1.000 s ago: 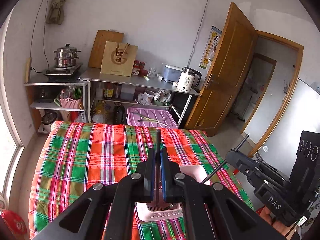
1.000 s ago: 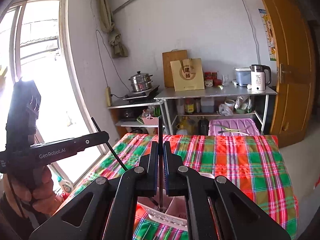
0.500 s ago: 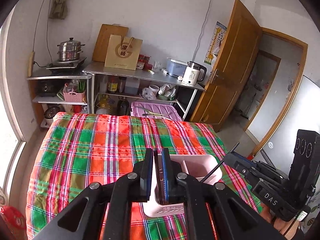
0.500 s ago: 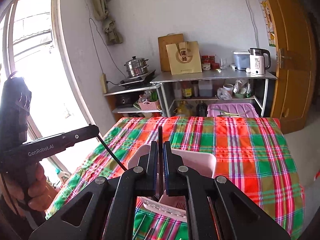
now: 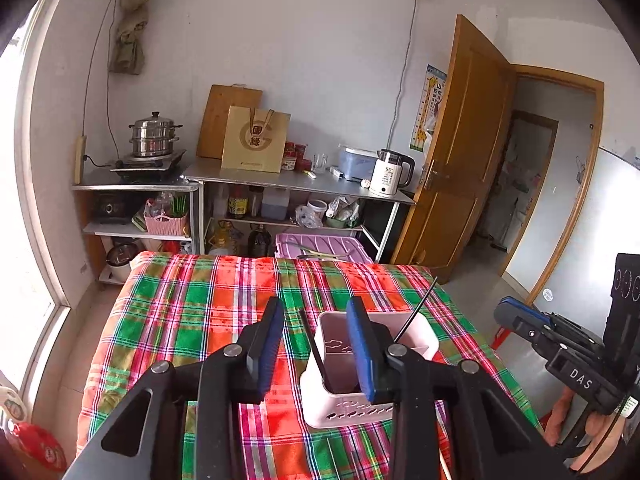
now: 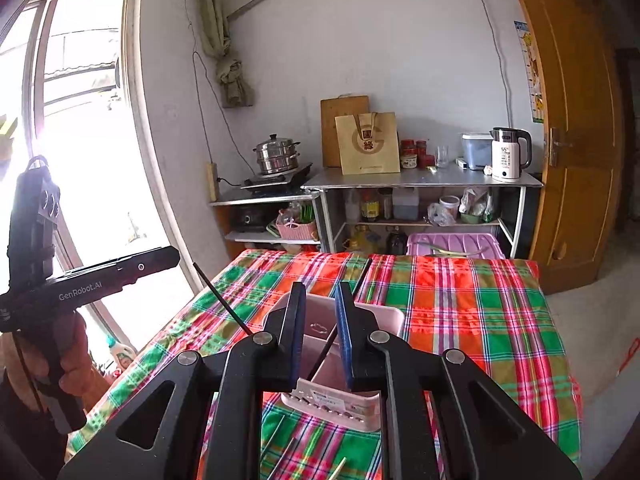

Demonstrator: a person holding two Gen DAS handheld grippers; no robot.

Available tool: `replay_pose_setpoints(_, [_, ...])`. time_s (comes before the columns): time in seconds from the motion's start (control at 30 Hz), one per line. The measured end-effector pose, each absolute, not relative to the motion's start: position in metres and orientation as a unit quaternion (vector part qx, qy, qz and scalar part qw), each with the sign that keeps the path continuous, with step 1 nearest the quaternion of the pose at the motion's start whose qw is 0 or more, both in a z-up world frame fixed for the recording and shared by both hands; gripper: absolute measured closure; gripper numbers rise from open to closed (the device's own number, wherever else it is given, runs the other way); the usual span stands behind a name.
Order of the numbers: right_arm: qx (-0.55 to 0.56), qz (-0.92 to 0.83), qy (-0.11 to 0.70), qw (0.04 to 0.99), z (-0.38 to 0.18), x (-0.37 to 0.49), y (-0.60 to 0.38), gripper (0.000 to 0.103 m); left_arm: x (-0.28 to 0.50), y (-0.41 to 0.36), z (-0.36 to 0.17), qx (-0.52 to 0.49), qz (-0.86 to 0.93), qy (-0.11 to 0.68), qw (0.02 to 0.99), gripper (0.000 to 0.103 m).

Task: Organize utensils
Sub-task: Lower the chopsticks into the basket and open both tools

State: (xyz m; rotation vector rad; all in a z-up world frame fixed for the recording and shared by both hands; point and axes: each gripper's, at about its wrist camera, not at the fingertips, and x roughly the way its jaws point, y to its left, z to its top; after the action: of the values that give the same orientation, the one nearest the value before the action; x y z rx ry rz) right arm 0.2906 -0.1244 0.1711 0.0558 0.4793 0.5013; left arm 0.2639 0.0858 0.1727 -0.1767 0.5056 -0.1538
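Note:
A pale pink utensil holder [image 5: 372,376] stands on the plaid tablecloth [image 5: 192,312]. Two black chopsticks lean in it: one [image 5: 316,350] at its left side, one [image 5: 416,308] sticking out to the upper right. My left gripper [image 5: 316,344] is open above the holder, with the left chopstick loose between its jaws. In the right wrist view the holder [image 6: 340,360] sits under my right gripper [image 6: 322,336], which is open with a black chopstick [image 6: 344,320] leaning free between its fingers. The other chopstick [image 6: 222,300] leans left.
Loose chopsticks [image 6: 288,452] lie on the cloth near the front edge. Behind the table stand metal shelves [image 5: 296,188] with a steamer pot [image 5: 154,136], a kettle [image 5: 390,172] and a purple bin [image 5: 320,246]. An open wooden door [image 5: 460,152] is on the right.
Both grippers have lowered over the holder and opened, letting go of the black chopsticks, which now lean in the holder.

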Motion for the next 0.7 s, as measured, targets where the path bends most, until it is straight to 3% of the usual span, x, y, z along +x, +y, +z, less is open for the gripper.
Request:
replay_pose_setpoints(0.27, [0.038, 0.237, 0.219, 0.946, 0.171, 0.240, -0.158, 0.088, 0.204, 0.080, 0.168, -0.091, -0.092, 0.224, 0.966, 0.068])
replay_pose_setpoints(0.7, [0.070, 0.220, 0.260, 0.938, 0.115, 0.177, -0.211, 0.088, 0.125, 0.038, 0.087, -0.093, -0.151, 0.275, 0.945, 0.068])
